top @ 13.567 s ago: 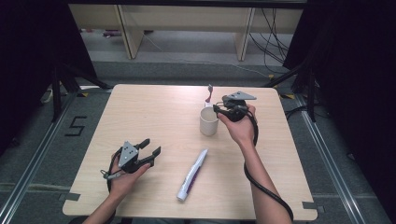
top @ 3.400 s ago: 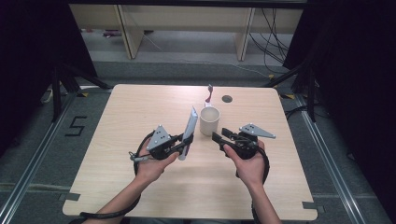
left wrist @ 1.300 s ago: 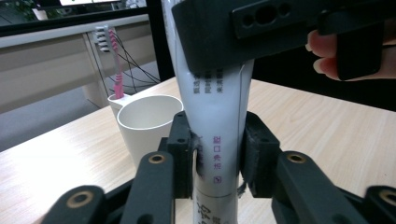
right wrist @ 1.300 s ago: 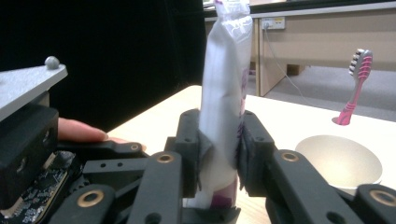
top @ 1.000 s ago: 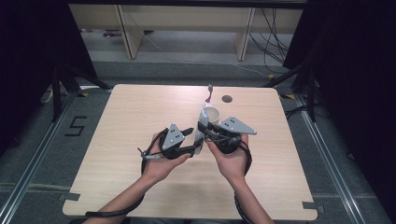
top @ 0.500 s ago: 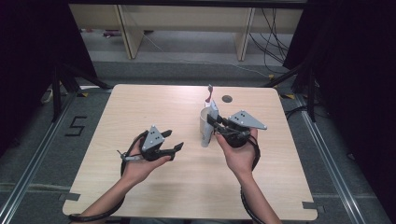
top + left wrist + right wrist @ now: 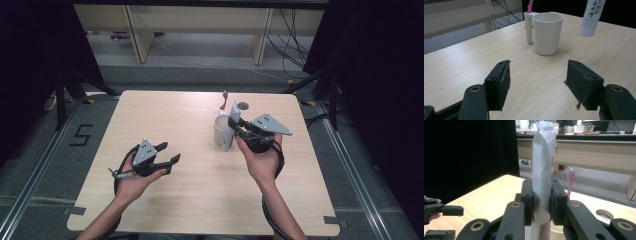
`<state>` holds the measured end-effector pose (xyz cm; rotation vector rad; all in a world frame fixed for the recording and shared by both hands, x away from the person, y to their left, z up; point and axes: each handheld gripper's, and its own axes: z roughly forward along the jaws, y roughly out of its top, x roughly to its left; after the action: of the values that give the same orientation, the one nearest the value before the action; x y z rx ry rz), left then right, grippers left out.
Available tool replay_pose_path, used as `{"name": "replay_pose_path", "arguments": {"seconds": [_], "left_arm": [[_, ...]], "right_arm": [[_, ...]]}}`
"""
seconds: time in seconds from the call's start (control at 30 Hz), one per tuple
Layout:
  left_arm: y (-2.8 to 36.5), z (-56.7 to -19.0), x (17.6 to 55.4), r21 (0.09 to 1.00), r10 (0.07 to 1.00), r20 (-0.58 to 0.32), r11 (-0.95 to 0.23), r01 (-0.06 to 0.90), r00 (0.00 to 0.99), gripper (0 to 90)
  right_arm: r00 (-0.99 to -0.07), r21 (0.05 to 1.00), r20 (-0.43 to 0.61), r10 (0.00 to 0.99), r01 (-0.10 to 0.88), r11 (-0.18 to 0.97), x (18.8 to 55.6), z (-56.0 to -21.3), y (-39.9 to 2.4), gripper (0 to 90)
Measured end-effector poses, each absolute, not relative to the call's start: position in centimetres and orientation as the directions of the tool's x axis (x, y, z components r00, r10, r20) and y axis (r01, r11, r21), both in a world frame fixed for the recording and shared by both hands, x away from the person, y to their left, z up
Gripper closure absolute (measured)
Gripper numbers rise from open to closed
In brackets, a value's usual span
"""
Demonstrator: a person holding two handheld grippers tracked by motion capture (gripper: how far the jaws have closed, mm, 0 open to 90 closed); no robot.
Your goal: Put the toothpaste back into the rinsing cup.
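While clamped in the right claw (image 7: 541, 202), toothpaste tube (image 7: 543, 165) upright, cap downward.

We see the white toothpaste tube (image 7: 230, 131) held upright above the table, cap end down and crimped end up, just beside the white cup (image 7: 220, 131) on its right. The tube carries dark print and some pink on its body. The cup stands upright, nearer the table's far edge and right of its middle, with a pink toothbrush (image 7: 224, 98) standing in its side holder.
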<state>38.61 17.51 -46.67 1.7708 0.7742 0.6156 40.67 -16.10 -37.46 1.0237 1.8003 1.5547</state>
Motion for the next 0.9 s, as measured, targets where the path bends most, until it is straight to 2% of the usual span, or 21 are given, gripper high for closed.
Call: {"name": "replay_pose_path", "arguments": {"seconds": [0.57, 0.9], "left_arm": [[21.3, -50.1, 38.0, 0.957, 0.822, 0.005, -0.169, 0.236, 0.57, 36.3], [21.8, -51.1, 38.3, 0.97, 0.83, 0.0, -0.135, 0.201, 0.558, 36.2]], "right_arm": [[-0.547, 0.98, 0.075, 0.833, 0.193, 0.038, 41.5, -36.9, -16.5, 76.8], [-0.538, 0.983, 0.054, 0.841, 0.178, 0.051, 41.9, -36.7, -16.5, 76.8]]}}
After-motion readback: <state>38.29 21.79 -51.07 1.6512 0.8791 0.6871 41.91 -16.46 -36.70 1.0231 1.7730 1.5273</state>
